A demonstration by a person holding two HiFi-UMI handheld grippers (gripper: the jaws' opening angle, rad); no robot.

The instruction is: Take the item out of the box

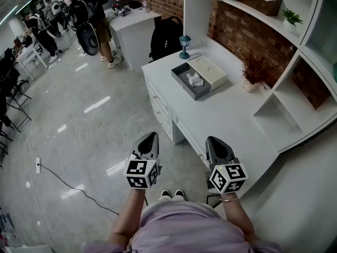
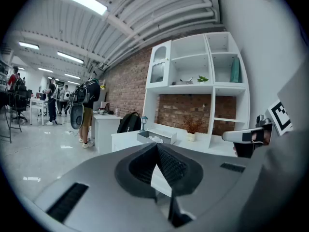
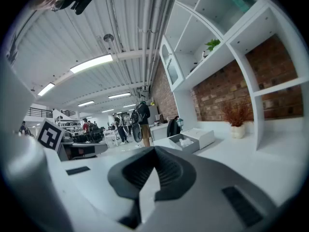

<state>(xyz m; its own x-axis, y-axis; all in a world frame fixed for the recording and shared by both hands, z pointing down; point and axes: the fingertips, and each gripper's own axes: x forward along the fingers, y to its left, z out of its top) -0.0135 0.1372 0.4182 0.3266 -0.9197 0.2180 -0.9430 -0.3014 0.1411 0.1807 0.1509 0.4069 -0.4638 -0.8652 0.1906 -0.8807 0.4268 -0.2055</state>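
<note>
An open grey box (image 1: 188, 81) lies at the far end of the white desk (image 1: 231, 115), its cream lid (image 1: 208, 71) flat beside it. A crumpled white item (image 1: 195, 79) rests inside the box. Both grippers hover near the desk's front edge, well short of the box. My left gripper (image 1: 150, 138) is over the floor, jaws shut and empty. My right gripper (image 1: 217, 141) is over the desk's near corner, also shut and empty. The box (image 2: 155, 138) appears small and distant in the left gripper view, and the box (image 3: 186, 141) also shows in the right gripper view.
A small blue lamp (image 1: 184, 45) stands behind the box and a potted dried plant (image 1: 254, 73) to its right. White shelving (image 1: 295, 62) lines the brick wall. A black backpack (image 1: 166, 36) sits beyond the desk. People (image 1: 95, 20) stand at the far left; a cable (image 1: 68, 183) crosses the floor.
</note>
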